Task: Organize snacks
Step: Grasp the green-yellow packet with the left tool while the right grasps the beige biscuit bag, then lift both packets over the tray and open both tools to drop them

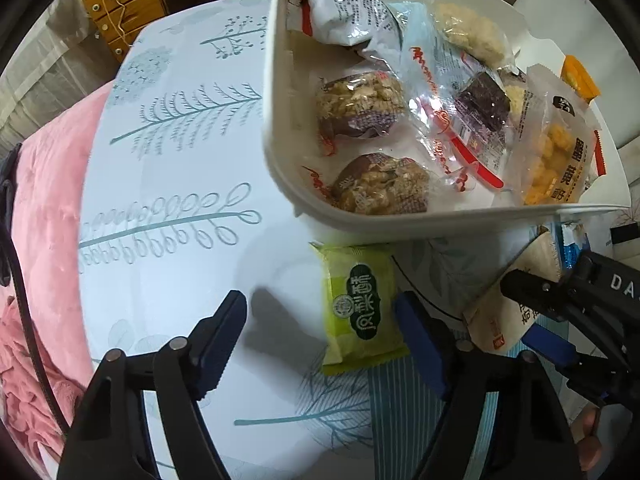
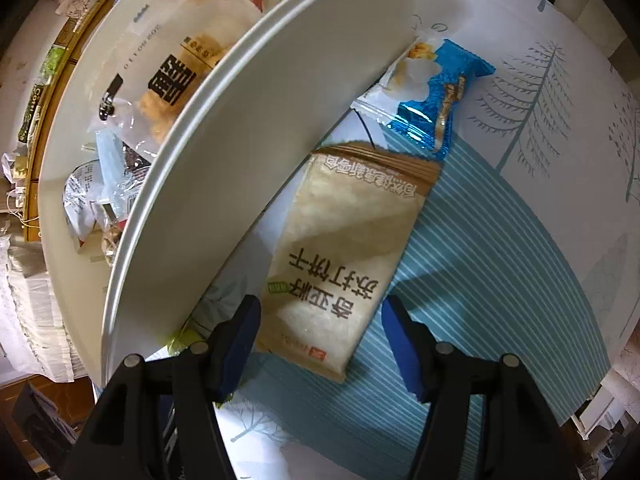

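Note:
A white bin [image 1: 280, 160] holds several wrapped snacks and stands on the table; it also shows in the right wrist view [image 2: 248, 168]. A green snack packet [image 1: 360, 308] lies on the table in front of the bin, between the open fingers of my left gripper [image 1: 322, 330], nearer the right finger. A beige cracker packet [image 2: 340, 256] lies beside the bin, its near end between the open fingers of my right gripper [image 2: 320, 344]. That packet [image 1: 516, 312] and the right gripper [image 1: 536, 312] also show in the left wrist view. A blue packet [image 2: 440, 92] lies beyond the cracker packet.
The table wears a white cloth with teal tree prints [image 1: 172, 200]. A pink blanket [image 1: 44, 240] lies off its left edge. A wooden drawer unit [image 1: 120, 8] stands behind. The table edge runs along the right of the right wrist view [image 2: 612, 360].

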Action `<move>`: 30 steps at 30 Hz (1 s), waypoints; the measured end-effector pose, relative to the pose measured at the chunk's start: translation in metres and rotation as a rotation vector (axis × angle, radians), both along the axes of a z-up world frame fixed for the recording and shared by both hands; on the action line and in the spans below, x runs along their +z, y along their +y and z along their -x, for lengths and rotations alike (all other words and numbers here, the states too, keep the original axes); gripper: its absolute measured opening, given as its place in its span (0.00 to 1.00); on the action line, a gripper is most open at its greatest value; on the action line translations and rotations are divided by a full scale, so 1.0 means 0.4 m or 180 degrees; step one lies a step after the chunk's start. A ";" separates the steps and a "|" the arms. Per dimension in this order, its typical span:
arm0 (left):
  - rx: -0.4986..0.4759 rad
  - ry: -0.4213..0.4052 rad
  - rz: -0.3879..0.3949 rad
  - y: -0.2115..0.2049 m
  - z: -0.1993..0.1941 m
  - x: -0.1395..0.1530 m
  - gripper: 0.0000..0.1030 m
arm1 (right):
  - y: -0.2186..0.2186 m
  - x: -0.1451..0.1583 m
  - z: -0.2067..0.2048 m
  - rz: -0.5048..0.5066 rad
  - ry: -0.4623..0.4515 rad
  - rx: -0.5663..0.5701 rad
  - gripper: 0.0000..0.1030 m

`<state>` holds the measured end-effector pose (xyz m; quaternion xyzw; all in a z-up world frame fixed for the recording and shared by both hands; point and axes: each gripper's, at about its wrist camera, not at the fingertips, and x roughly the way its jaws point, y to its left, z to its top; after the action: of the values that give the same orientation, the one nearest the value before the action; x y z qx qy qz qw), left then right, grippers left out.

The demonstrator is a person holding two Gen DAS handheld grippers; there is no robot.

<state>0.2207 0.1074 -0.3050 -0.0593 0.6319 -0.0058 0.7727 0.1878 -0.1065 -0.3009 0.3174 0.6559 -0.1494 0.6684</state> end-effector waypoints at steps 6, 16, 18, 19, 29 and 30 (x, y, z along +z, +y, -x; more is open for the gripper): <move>-0.0103 -0.0033 0.0104 -0.009 0.000 -0.002 0.55 | 0.034 -0.007 -0.059 0.0181 0.0063 0.0100 0.61; -0.0239 -0.0104 0.0203 -0.033 -0.005 -0.006 0.36 | 0.046 0.000 -0.056 0.0252 0.0026 0.0178 0.42; -0.0256 -0.0116 0.0199 -0.045 -0.002 -0.005 0.35 | 0.042 0.004 -0.054 0.0231 0.0005 0.0190 0.37; -0.0267 -0.0122 0.0192 -0.049 -0.005 -0.008 0.35 | 0.040 0.006 -0.053 0.0225 -0.0004 0.0191 0.34; -0.0234 -0.0162 0.0162 0.011 0.052 0.025 0.34 | -0.015 -0.015 -0.037 -0.0349 -0.0081 -0.0249 0.29; -0.0228 -0.0175 0.0162 0.016 0.056 0.029 0.34 | -0.016 -0.014 -0.043 -0.0358 -0.0093 -0.0261 0.30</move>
<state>0.1984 0.1137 -0.2932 -0.0560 0.6118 -0.0511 0.7874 0.2048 -0.1128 -0.3066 0.3832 0.6398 -0.1350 0.6523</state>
